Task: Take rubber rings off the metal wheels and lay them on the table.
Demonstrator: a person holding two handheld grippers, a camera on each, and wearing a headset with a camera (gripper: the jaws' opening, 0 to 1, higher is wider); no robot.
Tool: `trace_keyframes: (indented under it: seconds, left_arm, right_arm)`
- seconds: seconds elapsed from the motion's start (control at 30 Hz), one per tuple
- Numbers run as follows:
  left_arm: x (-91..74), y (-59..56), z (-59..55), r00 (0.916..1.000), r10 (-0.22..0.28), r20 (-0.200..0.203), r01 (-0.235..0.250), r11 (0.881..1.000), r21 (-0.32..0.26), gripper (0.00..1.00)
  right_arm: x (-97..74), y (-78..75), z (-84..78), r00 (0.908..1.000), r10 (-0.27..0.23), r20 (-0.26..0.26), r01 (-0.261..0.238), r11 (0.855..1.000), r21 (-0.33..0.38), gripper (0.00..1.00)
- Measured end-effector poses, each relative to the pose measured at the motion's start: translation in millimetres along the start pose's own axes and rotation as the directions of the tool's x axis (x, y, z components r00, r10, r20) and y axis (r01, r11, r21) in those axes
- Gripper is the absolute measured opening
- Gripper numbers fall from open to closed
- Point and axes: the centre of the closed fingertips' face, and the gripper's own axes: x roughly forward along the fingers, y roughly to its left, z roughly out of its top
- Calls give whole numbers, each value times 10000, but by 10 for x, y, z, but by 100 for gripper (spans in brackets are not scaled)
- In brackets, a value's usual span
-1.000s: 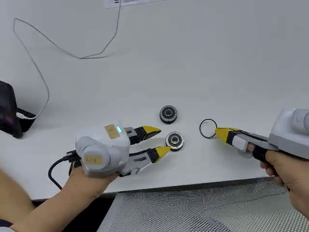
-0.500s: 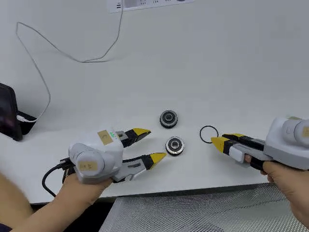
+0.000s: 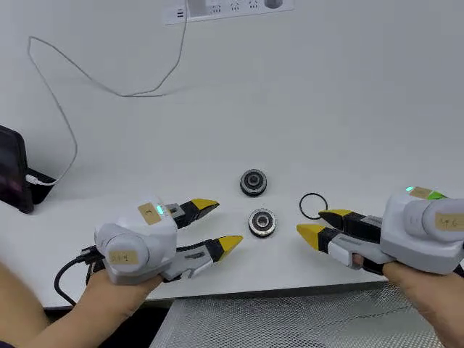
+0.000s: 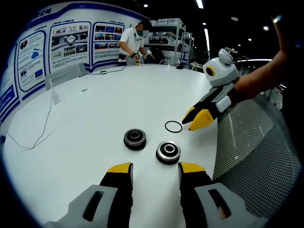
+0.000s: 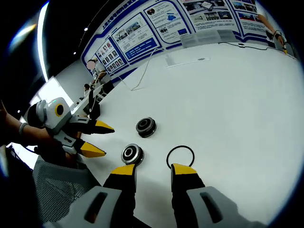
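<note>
Two small metal wheels lie flat on the white table: a far one [image 3: 254,181] and a near one [image 3: 262,221]. A loose black rubber ring [image 3: 313,205] lies to their right. My left gripper [image 3: 213,226] stands open left of the near wheel [image 4: 168,152], a short gap away, with the far wheel [image 4: 135,138] beyond. My right gripper [image 3: 322,224] is open too, just in front of the ring [image 5: 180,156], holding nothing. The near wheel [image 5: 131,153] and far wheel [image 5: 145,126] sit ahead and left of its jaws.
A dark device [image 3: 13,177] stands at the table's left edge with a grey cable [image 3: 65,123] looping to a wall socket strip [image 3: 232,9]. The table's front edge [image 3: 290,286] runs just below both grippers, with grey mesh [image 3: 290,319] beneath.
My right gripper has opened, drawn back from the ring toward the front edge and left it on the table. My left gripper pulled back left from the near wheel.
</note>
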Motion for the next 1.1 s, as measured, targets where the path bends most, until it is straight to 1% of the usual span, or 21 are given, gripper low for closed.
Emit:
trace_keyframes:
  seconds: [0.13, 0.27, 0.33, 0.43, 0.53, 0.6, 0.67, 0.8, 0.97, 1.1]
  left_arm:
    - [35, -35, 51, 9999, -112, 81, 111, 9999, 75, 37]
    - [78, -76, 84, 9997, -239, 48, 238, 9996, 175, 35]
    - [103, -100, 96, 9994, -336, 1, 336, 9990, 302, 32]
    - [143, -132, 124, 9989, -465, -2, 465, 9982, 387, 29]
    - [184, -158, 142, 9984, -555, -55, 557, 9973, 476, 28]
    - [210, -177, 168, 9981, -621, -7, 621, 9968, 508, 28]
    - [232, -190, 179, 9976, -692, -28, 693, 9959, 581, 26]
    - [271, -203, 180, 9969, -789, -85, 792, 9945, 688, 23]
    - [327, -228, 138, 9951, -911, -373, 944, 9907, 984, 21]
    - [361, -256, 142, 9936, -1051, -424, 1094, 9872, 1160, 19]
  right_arm:
    - [32, 52, 10, 9999, 145, 42, -145, 9999, 79, 28]
    - [74, 116, 16, 9995, 328, 14, -328, 9994, 69, 26]
    - [93, 144, 16, 9992, 411, -13, -411, 9991, 50, 23]
    - [115, 171, 20, 9987, 502, 8, -502, 9987, 76, 21]
    - [134, 196, 21, 9984, 574, 8, -574, 9983, 103, 20]
    - [147, 207, 20, 9981, 617, 12, -617, 9980, 108, 19]
    - [160, 221, 17, 9977, 672, 0, -672, 9977, 134, 19]
    - [176, 236, 17, 9974, 723, 14, -723, 9972, 196, 18]
    - [194, 256, 23, 9968, 801, 57, -802, 9963, 314, 17]
    - [206, 266, 25, 9963, 855, 114, -859, 9951, 493, 16]
